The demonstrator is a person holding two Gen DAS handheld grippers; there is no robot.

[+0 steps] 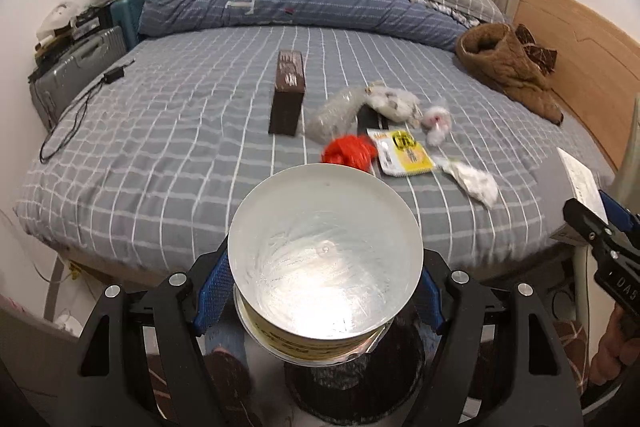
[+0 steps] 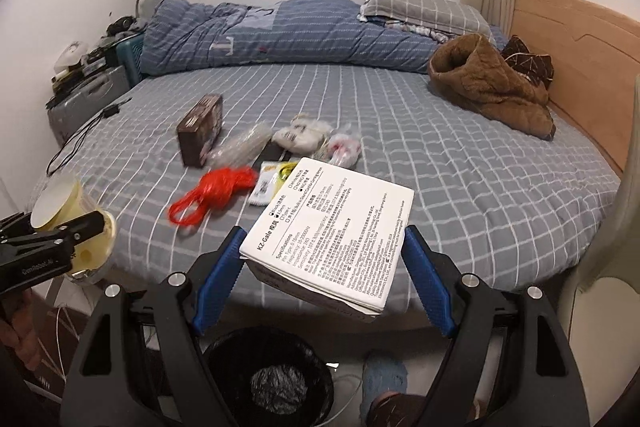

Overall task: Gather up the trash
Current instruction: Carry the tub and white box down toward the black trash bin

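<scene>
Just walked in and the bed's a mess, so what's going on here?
A person is clearing trash off the bed. The left gripper holds an empty paper cup, the right gripper a white printed box, both above a black-lined bin. A red plastic bag, wrappers and a brown box remain.

— How are your left tongs (image 1: pixel 326 291) set?
— Clamped on the cup (image 1: pixel 324 255), held near and low.
— And your right tongs (image 2: pixel 324 263)?
— Gripping the white box (image 2: pixel 332 231), level, at right.

Trash bin (image 1: pixel 356 387) mostly hidden behind cup (image 1: pixel 325 255); nightstand clutter (image 1: pixel 68 23) indistinct.
</scene>
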